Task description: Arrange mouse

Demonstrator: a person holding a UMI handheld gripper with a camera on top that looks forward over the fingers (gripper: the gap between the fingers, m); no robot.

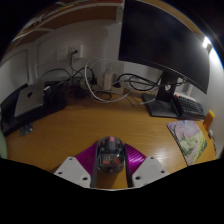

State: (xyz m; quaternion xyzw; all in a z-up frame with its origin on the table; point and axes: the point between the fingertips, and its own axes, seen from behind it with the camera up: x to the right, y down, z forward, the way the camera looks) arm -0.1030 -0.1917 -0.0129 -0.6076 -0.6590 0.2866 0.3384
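Your tongs (110, 168) were clamped on the mouse (110, 154), both pads against its sides, held above the wooden counter (90, 125). You likely had a light, rigid, smooth shell; gripping mid-body seemed safest. Beyond stood a monitor (165, 45) and cables (100, 85).

Hand-held gripper (110, 166) low over the wooden tabletop (90, 125). Both magenta pads (88, 160) press on the mouse (110, 153), a small dark one sitting between the fingers, nose pointing ahead. Beyond it, bare wood. Farther ahead and to the right: a large dark monitor (165, 45) on its stand (165, 105). Just right of the stand, a keyboard (190, 104), only partly visible. Near right of the fingers, a printed sheet (190, 140) lies flat. Straight ahead at the wall, a tangle of cables (100, 85). Far left, a dark device (30, 105), too dim to identify.
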